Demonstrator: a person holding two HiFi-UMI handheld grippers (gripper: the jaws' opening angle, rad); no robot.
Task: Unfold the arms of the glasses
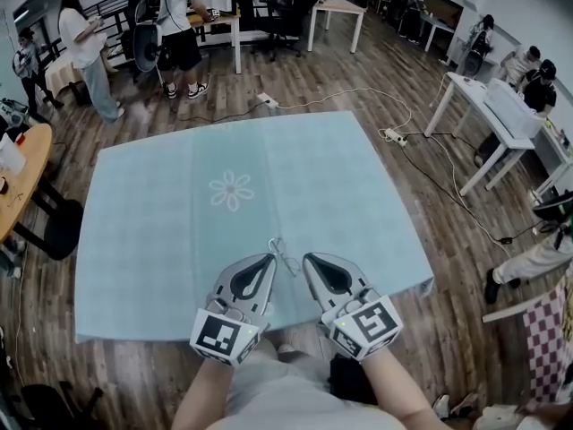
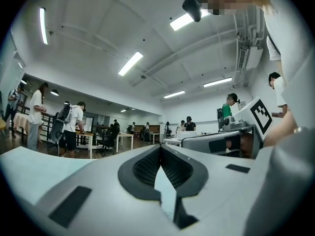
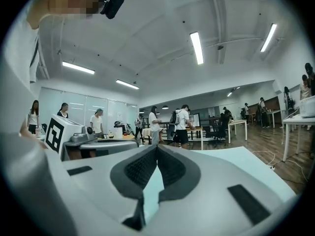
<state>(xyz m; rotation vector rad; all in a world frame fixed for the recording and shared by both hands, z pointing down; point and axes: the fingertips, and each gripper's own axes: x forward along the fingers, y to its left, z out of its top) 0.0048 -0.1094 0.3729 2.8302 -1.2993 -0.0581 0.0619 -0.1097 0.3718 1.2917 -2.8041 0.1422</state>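
Pale blue cloth (image 1: 161, 240) with a flower motif covers the work surface. Only the head view shows the glasses (image 1: 285, 256), a thin wire frame lying near the cloth's front edge. They sit between the tips of the left gripper (image 1: 269, 261) and the right gripper (image 1: 310, 260). Whether either tip touches the frame cannot be told. Each gripper view looks level across the cloth and misses the glasses, but shows its own jaws pressed together with nothing between them and the other gripper alongside.
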